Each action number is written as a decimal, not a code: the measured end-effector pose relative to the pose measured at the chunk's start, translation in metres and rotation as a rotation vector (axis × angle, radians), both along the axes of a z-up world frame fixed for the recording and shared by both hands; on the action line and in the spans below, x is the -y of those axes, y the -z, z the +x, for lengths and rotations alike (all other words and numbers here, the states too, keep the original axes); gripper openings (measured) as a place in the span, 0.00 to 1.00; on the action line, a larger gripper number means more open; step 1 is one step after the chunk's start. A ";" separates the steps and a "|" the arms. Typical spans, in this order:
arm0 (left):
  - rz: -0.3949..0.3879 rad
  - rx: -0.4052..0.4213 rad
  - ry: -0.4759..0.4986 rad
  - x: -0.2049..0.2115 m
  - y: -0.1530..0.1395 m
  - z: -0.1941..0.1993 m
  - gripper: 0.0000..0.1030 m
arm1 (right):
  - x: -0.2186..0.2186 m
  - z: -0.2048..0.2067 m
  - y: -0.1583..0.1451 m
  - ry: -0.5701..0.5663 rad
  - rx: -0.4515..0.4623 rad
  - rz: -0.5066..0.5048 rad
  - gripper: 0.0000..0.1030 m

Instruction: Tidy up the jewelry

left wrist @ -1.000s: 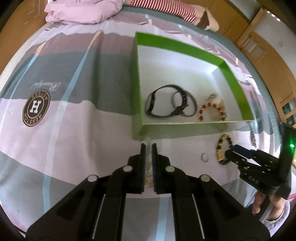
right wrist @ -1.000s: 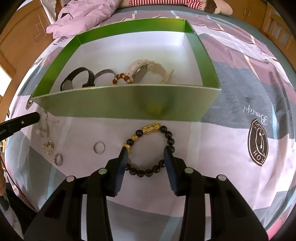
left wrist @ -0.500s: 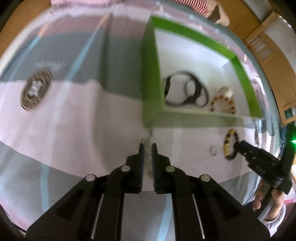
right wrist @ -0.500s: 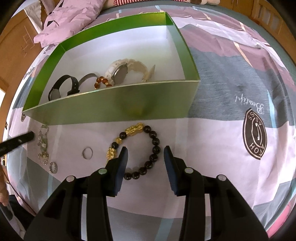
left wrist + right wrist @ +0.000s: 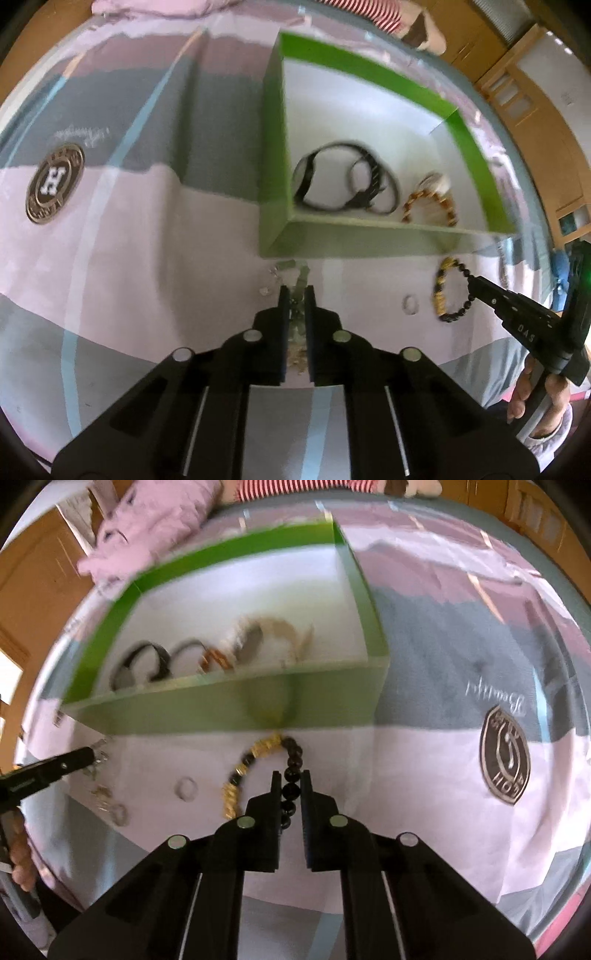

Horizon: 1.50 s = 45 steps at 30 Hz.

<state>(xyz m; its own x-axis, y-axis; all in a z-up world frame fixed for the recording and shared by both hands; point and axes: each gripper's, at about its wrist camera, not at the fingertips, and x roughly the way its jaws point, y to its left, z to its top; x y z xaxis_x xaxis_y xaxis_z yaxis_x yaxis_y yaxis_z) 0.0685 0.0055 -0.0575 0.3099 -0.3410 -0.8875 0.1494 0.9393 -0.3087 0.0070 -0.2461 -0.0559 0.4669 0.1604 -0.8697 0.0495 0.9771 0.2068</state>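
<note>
On the bed (image 5: 155, 258), the right tool (image 5: 291, 775) is clamped on the black-and-gold bead bracelet (image 5: 258, 764) just in front of the green box (image 5: 221, 712). The left tool (image 5: 296, 290) is pinched on a silvery chain (image 5: 299, 280) near the box's front corner. Watches (image 5: 332, 181) and an amber bracelet (image 5: 432, 206) lie inside the box.

Left claw (image 5: 296, 290) down on the bed (image 5: 147, 229), its two fingers nearly together around a pale, glittery chain (image 5: 300, 282), too blurred to make out finely. Just ahead sits the green box (image 5: 275, 162), white inside, holding two black watches (image 5: 332, 181) and an amber bead bracelet (image 5: 430, 206). Off to the right, the right claw (image 5: 471, 282) nips the black-and-gold bead bracelet (image 5: 448, 290) on the bedspread, a hand (image 5: 532, 395) behind it. A small ring (image 5: 410, 304) lies between the two claws.
</note>
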 end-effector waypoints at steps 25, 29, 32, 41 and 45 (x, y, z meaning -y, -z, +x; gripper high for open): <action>0.100 -0.011 0.093 0.008 -0.008 -0.011 0.36 | -0.007 0.001 -0.025 -0.104 0.058 0.133 0.09; 0.178 -0.057 0.155 0.018 0.007 -0.025 0.36 | -0.007 -0.001 -0.023 -0.109 0.050 0.125 0.09; 0.195 -0.105 0.151 0.018 0.026 -0.022 0.27 | -0.009 -0.001 -0.020 -0.113 0.043 0.120 0.09; 0.079 -0.039 0.125 0.010 0.007 -0.019 0.20 | -0.011 -0.002 -0.020 -0.118 0.047 0.120 0.09; 0.048 -0.019 0.135 0.009 -0.002 -0.023 0.20 | -0.003 -0.002 -0.023 -0.123 0.056 0.188 0.09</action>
<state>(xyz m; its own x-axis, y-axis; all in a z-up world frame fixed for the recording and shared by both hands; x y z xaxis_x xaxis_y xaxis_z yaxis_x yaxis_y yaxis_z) 0.0457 -0.0036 -0.0556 0.2470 -0.3350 -0.9093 0.2699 0.9250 -0.2674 0.0055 -0.2427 -0.0328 0.4806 0.3758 -0.7924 -0.0845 0.9192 0.3847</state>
